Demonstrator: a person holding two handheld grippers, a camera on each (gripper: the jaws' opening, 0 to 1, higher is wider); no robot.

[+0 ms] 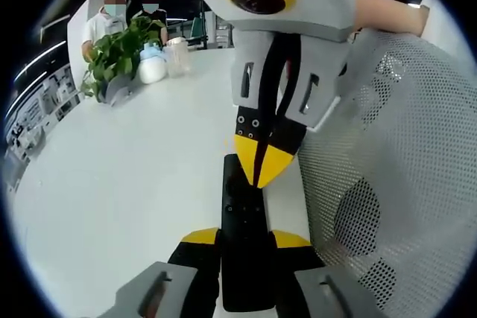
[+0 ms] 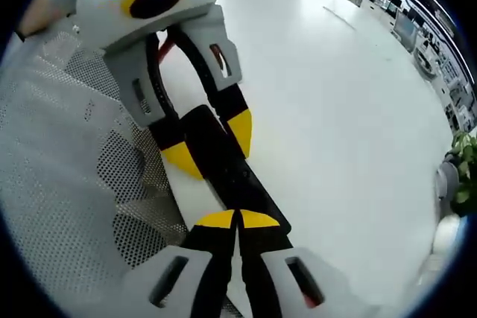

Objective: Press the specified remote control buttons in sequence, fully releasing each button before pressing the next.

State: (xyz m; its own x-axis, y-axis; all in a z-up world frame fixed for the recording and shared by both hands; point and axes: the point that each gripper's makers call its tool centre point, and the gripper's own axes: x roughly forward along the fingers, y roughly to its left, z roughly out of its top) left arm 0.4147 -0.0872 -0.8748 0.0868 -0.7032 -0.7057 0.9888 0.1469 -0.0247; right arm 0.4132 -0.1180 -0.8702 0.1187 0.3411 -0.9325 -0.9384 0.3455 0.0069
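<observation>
Black remote [image 1: 243, 240] lies on white table [image 1: 119, 206] near its edge, gripped between left gripper [image 1: 246, 241] jaws. Right gripper [image 2: 238, 219] jaws together, yellow tips touching remote's top face. Beyond: one potted plant [image 1: 119, 53], two white bottles [image 1: 153, 63]; contents unreadable. Mesh chair [image 1: 395, 161] beside table.

Open-plan office: large white table [image 1: 112, 184], potted plant [image 1: 119, 53], mesh chair [image 1: 395, 169], background desks.
</observation>
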